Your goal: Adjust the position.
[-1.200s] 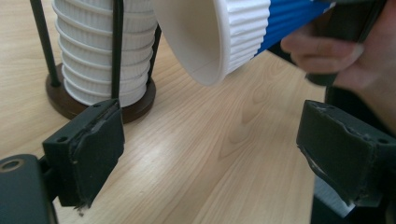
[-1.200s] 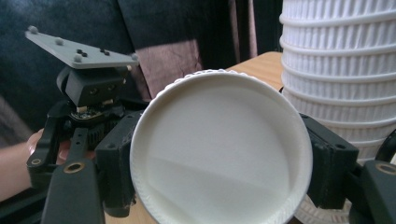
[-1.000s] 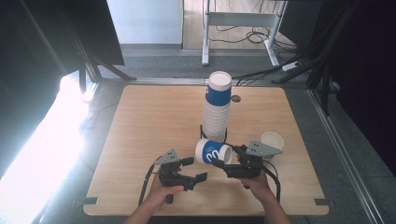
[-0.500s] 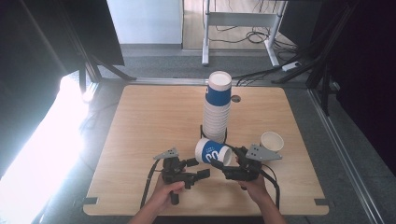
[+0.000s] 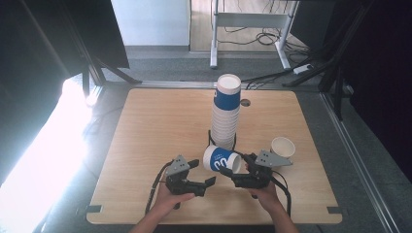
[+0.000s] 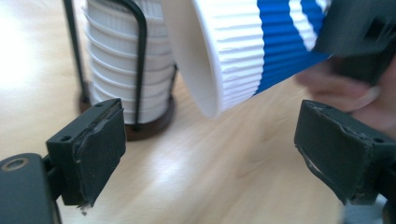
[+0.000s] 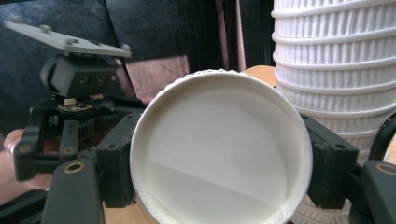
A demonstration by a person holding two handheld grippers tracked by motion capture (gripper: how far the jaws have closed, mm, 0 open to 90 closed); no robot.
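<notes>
My right gripper (image 5: 239,171) is clamped on a blue-and-white paper cup (image 5: 221,159), jaws pressed on either side of its body, the cup lying sideways just above the counter (image 5: 145,131) near the middle of the near edge. In the right gripper view the cup's (image 7: 219,149) round white base fills the space between the jaws, smooth and flat with a rolled rim. My left gripper (image 5: 206,183) hovers just beside it, jaws wide apart with nothing pressed between them; they have just been closing a little, and the cup's open mouth (image 6: 205,60) hangs above and beyond them in the left gripper view, ribbed white and blue.

Right behind the cup stands the tall stack of ribbed cups (image 5: 226,116) in a black wire holder (image 6: 140,60) on a round dark base, close enough to crowd me. A single white cup (image 5: 283,146) stands upright toward the right edge, partly hidden by my right gripper's grey plate. Cables trail off both grippers. The cup's printed marking is too cut off to read. The counter is pale wood with rounded corners.
</notes>
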